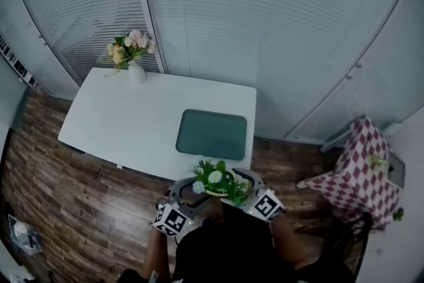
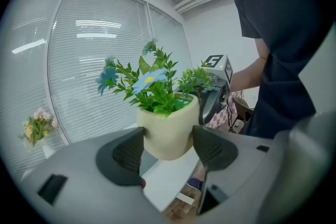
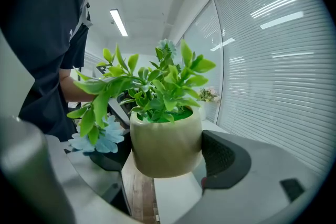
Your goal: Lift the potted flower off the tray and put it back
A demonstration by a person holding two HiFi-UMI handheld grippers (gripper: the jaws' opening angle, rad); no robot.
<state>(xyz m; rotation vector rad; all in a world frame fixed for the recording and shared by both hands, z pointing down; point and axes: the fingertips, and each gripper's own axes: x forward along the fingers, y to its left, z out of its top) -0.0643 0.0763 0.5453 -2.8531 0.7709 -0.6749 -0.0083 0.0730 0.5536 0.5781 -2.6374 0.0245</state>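
Now left gripper and right gripper both clamp their jaws on the potted flower, aloft by the near edge of the desk (clear of the tray); best carry it level, in step, lowering squarely.

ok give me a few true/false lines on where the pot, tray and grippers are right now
1. The potted flower sits on the tray. False: it is held in the air, off the tray, close to the person.
2. The left gripper and the right gripper both clamp the pot's sides. True.
3. The tray has nothing on it. True.
4. The vase of flowers stands at the near right corner of the table. False: it stands at the far left corner.
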